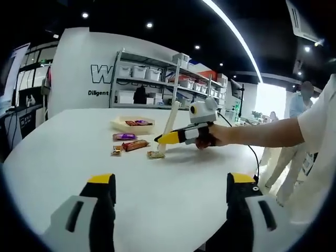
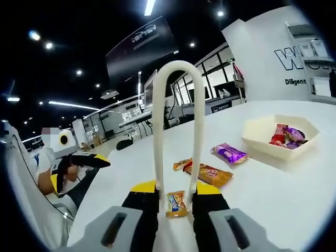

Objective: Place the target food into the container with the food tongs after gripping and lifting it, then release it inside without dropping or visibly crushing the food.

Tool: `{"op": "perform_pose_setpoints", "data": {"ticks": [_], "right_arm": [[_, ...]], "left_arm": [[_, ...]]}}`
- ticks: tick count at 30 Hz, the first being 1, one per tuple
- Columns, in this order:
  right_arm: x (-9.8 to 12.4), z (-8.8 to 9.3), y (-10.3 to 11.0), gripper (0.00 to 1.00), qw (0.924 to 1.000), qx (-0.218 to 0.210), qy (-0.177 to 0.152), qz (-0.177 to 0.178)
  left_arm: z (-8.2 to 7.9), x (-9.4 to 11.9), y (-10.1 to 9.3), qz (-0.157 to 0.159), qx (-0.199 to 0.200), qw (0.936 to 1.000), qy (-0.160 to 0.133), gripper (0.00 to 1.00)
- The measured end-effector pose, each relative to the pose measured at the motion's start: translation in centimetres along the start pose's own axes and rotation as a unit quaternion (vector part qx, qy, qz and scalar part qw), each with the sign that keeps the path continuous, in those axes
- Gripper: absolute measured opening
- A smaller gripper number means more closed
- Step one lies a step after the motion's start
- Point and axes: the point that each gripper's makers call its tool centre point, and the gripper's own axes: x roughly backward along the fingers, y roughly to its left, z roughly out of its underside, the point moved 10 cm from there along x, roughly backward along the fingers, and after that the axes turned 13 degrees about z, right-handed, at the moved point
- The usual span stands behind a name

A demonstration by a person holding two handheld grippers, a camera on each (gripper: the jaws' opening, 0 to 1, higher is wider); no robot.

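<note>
Already some wrapped snacks [image 2: 286, 135] in tray [image 2: 257, 137] toward far edge of tabletop [image 2: 294, 199]. Right gripper [image 2: 176, 202] squeezing tongs [image 2: 177, 131], tips partly closed around small snack [image 2: 175, 203], resting on tabletop, not yet lifted. Left gripper [image 1: 170, 202] open, holding nothing. Lifting, carrying, releasing left.

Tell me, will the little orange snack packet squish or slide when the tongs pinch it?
The small packet looks flat and shiny, so it probably slides and crinkles easily. It seems light. The tongs look smooth, so grip may slip.

Small orange snack packet [image 2: 176, 203] between white tongs' [image 2: 177, 131] tips, tray [image 2: 262, 143] nearby
</note>
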Motion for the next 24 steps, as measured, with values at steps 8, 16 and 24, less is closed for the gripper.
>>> {"op": "perform_pose_setpoints", "data": {"ticks": [8,16,24], "right_arm": [[-0.6,0.1,0.3,0.17,0.9988,0.048,0.001,0.005],[-1.4,0.3,0.7,0.17,0.9975,0.071,0.009,0.000],[-1.6,0.3,0.7,0.17,0.9961,0.087,0.012,0.002]], "left_arm": [[0.1,0.5,0.2,-0.005,0.003,1.0000,-0.002,0.86],[0.1,0.7,0.3,-0.008,0.003,1.0000,-0.001,0.85],[0.2,0.7,0.2,-0.009,0.004,1.0000,0.000,0.86]]}}
